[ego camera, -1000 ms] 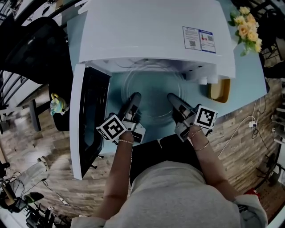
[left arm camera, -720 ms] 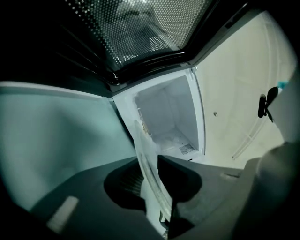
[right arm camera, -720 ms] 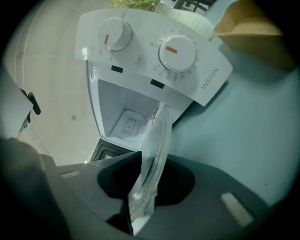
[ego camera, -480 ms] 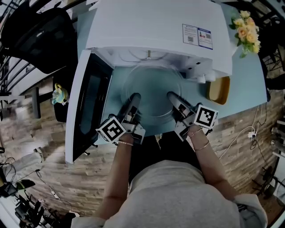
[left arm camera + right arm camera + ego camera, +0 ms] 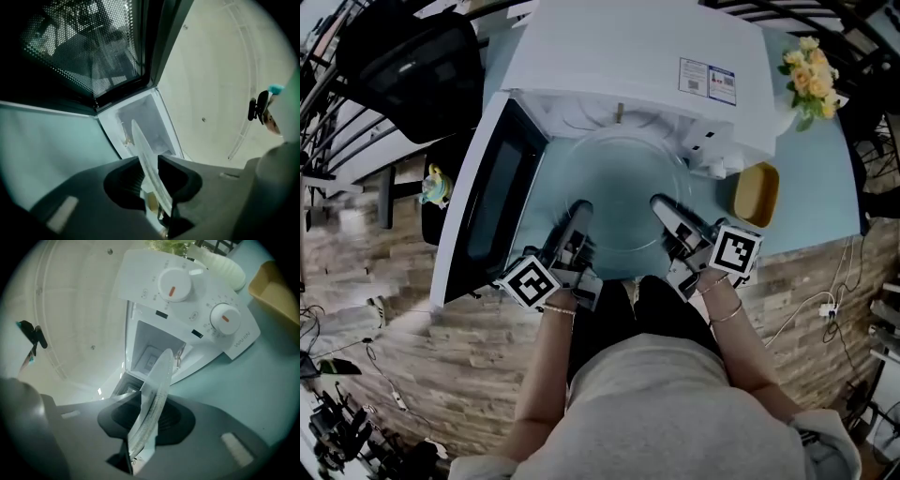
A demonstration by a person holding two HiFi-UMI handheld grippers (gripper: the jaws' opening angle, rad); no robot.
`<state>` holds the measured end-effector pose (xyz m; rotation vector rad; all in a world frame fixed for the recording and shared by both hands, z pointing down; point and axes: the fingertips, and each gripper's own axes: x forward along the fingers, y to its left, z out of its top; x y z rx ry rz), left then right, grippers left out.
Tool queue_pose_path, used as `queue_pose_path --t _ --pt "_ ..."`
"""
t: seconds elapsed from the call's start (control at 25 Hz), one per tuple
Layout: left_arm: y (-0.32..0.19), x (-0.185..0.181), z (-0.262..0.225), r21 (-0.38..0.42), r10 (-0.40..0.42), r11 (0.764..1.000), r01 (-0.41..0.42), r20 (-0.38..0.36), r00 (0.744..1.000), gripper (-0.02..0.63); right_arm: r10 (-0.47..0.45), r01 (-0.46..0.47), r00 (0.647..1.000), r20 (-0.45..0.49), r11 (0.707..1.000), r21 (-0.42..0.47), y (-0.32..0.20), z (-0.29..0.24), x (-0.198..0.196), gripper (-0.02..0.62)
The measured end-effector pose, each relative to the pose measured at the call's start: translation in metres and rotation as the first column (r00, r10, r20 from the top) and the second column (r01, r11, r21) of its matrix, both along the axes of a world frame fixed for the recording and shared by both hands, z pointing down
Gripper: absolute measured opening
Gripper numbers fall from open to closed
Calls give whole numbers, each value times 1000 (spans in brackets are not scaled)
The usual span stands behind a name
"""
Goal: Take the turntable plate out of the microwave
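Observation:
The clear glass turntable plate hangs level in front of the white microwave, just outside its open mouth. My left gripper is shut on the plate's near left rim and my right gripper is shut on its near right rim. In the left gripper view the plate's edge runs between the dark jaws of the left gripper. In the right gripper view the rim is pinched in the right gripper, with the microwave's control panel behind it.
The microwave door stands swung open at the left. A yellow dish lies on the light blue table to the right, and yellow flowers stand at the far right. A black chair is at the upper left.
The plate has come out toward me, held by both grippers, and now shows more fully outside the microwave's mouth. The head view has shifted, so the microwave sits higher and farther away.

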<state>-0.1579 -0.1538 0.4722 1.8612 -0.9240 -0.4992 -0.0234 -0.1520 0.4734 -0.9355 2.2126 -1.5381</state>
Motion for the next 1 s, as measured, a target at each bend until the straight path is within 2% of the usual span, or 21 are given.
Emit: queue_pose_path --t 0.08,0.24,0.64,1.0 --pt "4 1 -10 21 -5 1000 5 -14 1000 86 -9 9 1000 3 1000 14 2 -8 0 110" --pt "10 5 -35 114 45 992 -46 11 999 87 -18 18 1000 -10 999 41 5 -22 1 115" --pt "21 4 -66 187 42 981 -44 17 999 91 -44 46 999 -24 990 132 5 -55 0 117" --pt "23 -6 -83 236 13 972 -12 -3 1000 92 -76 93 994 -85 973 213 2 -77 -11 121"
